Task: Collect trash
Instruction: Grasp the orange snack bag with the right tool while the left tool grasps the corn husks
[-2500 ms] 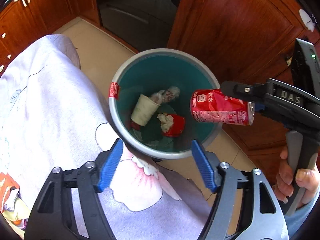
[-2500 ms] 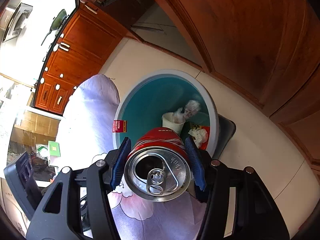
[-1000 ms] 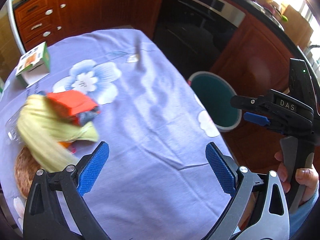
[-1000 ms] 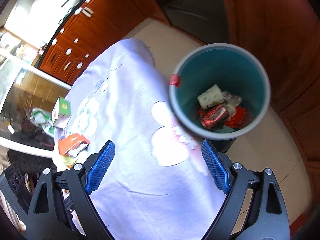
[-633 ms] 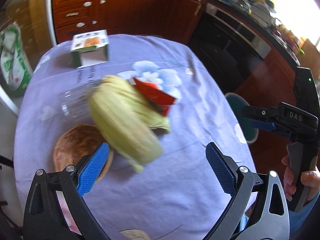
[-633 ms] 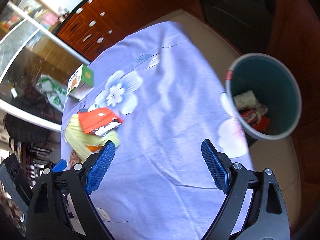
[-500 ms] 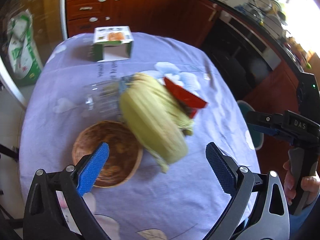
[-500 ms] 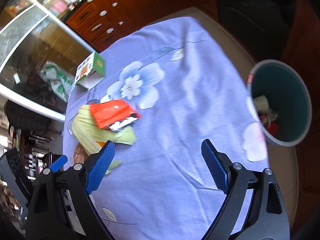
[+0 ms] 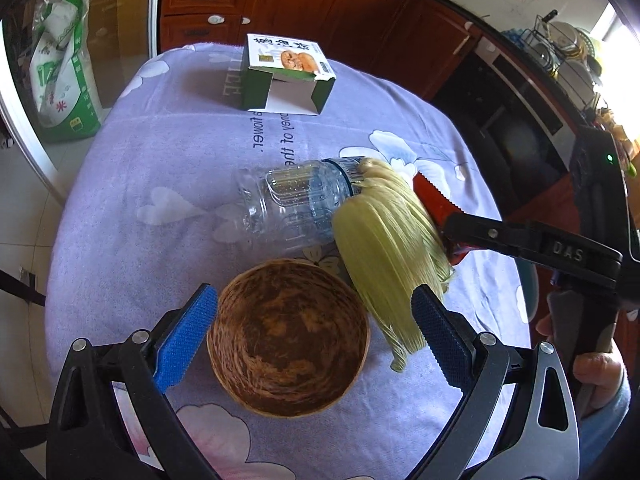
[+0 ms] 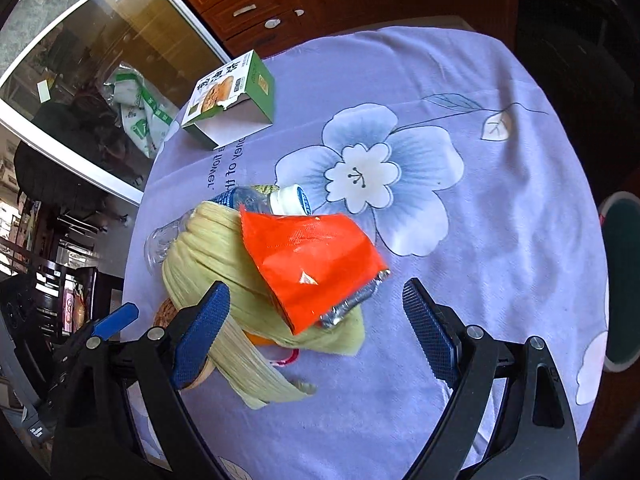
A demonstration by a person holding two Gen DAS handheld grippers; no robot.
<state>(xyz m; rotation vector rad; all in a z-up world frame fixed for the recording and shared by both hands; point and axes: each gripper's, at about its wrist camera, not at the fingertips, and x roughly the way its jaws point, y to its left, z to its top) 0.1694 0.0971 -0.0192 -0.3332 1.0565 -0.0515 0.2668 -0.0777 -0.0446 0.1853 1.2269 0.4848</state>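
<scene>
A pile of trash lies on the lilac flowered tablecloth (image 9: 160,168). It holds a clear plastic bottle (image 9: 292,200) on its side, pale green corn husks (image 9: 388,248) and an orange snack bag (image 10: 308,260) on top. A brown coconut shell bowl (image 9: 288,336) sits just in front of my left gripper (image 9: 312,336), which is open and empty with its blue pads either side of the bowl. My right gripper (image 10: 316,320) is open and empty, just short of the orange bag and husks (image 10: 224,276). The bottle's white cap (image 10: 292,200) shows behind the bag.
An open green and white carton (image 9: 286,74) stands at the table's far side, also in the right wrist view (image 10: 232,100). The teal trash bin (image 10: 622,280) stands on the floor past the table's right edge. Wooden cabinets (image 9: 280,0) and an oven (image 9: 516,120) lie beyond.
The right gripper has let the red can drop into the bin and is open. Both grippers swung away from the bin to the table and came close to the trash pile.
</scene>
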